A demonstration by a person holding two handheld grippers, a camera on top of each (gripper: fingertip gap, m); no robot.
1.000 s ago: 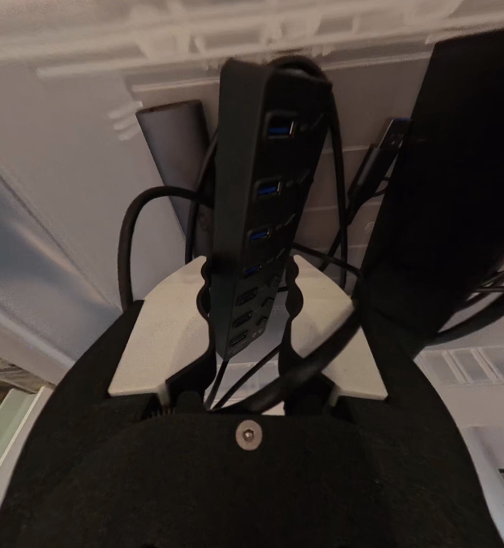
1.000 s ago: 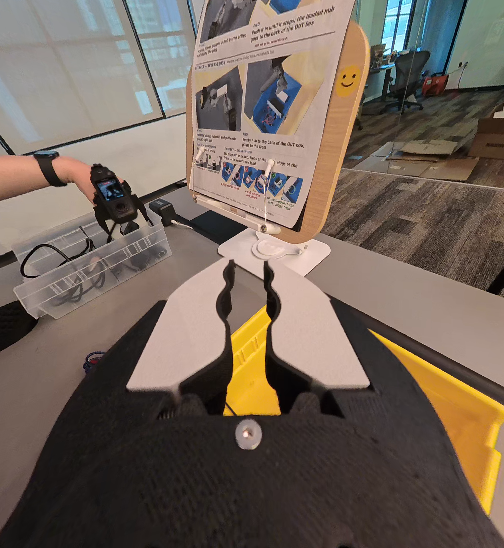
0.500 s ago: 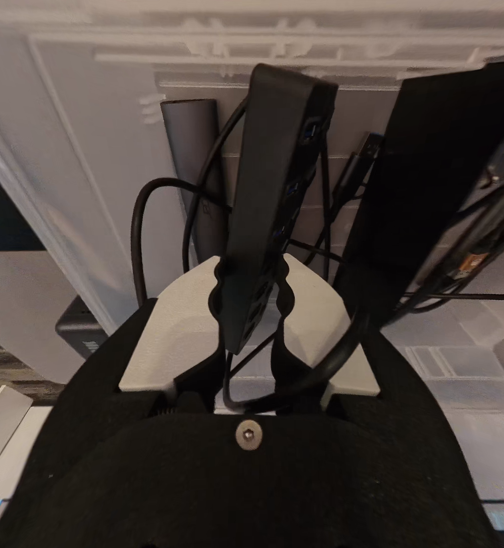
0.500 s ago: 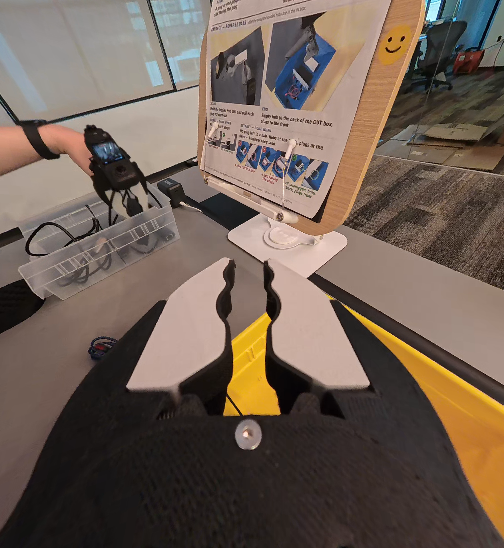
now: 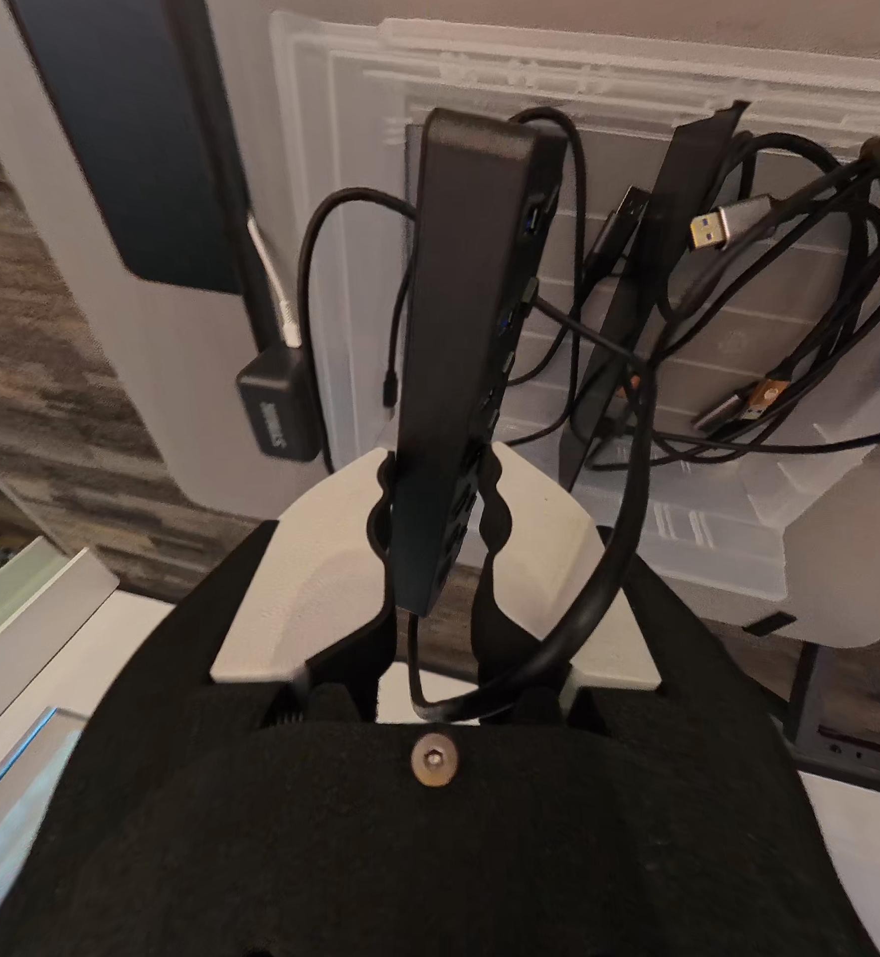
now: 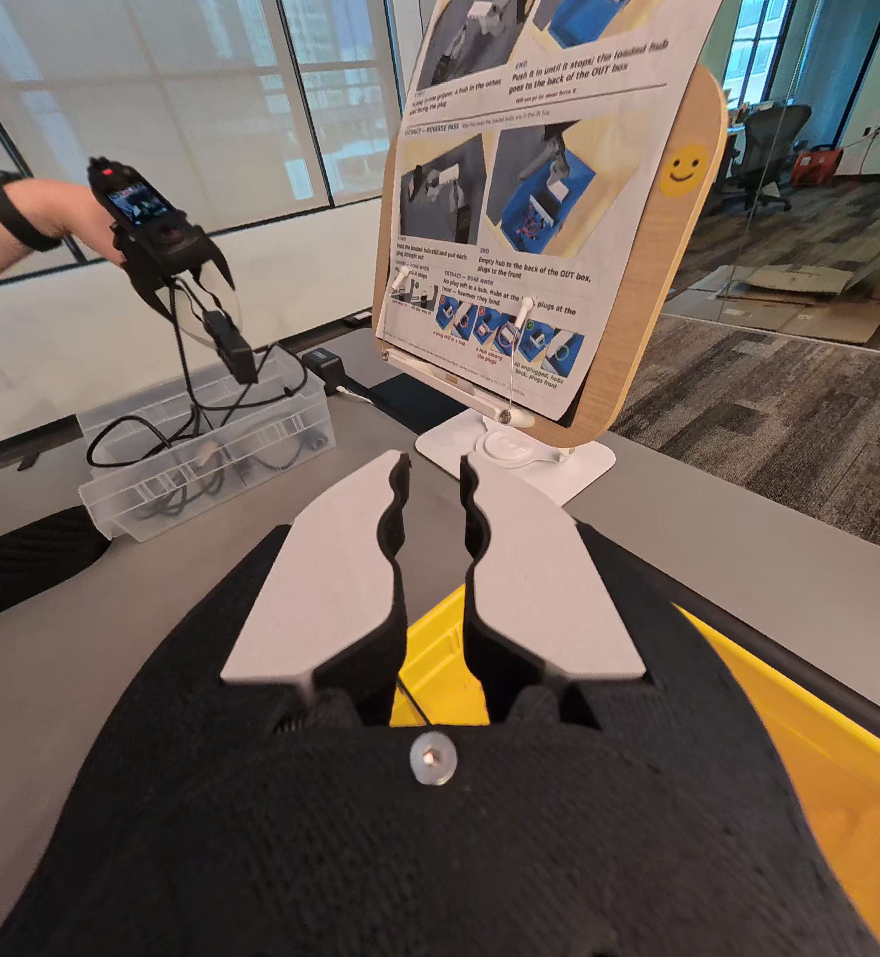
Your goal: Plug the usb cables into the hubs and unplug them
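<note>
Nearest, in the left wrist view, a long black USB hub (image 5: pixel 458 331) is clamped between the jaws of the left gripper (image 5: pixel 435 466), its lower end gripped and its row of ports turned to the right edge. A thick black cable (image 5: pixel 629 523) is looped from under the hub up its right side. Beyond it, a clear plastic bin (image 5: pixel 728 538) is seen below, holding a tangle of black cables (image 5: pixel 800 290), a silver USB plug (image 5: pixel 712 228) and what appears to be a second dark hub (image 5: pixel 629 310), though the blur leaves that uncertain.

In the right wrist view, the right gripper (image 6: pixel 435 466) is held over a yellow bin (image 6: pixel 816 766), its jaws narrowly parted with nothing between them. Farther off on the grey desk (image 6: pixel 686 544), the clear bin (image 6: pixel 204 466) is seen at the left, with the hub (image 6: pixel 230 344) lifted above it by the left gripper (image 6: pixel 204 316), cables trailing down into the bin. A wooden board with an instruction sheet (image 6: pixel 531 217) is propped on a white stand (image 6: pixel 520 455) behind.
</note>
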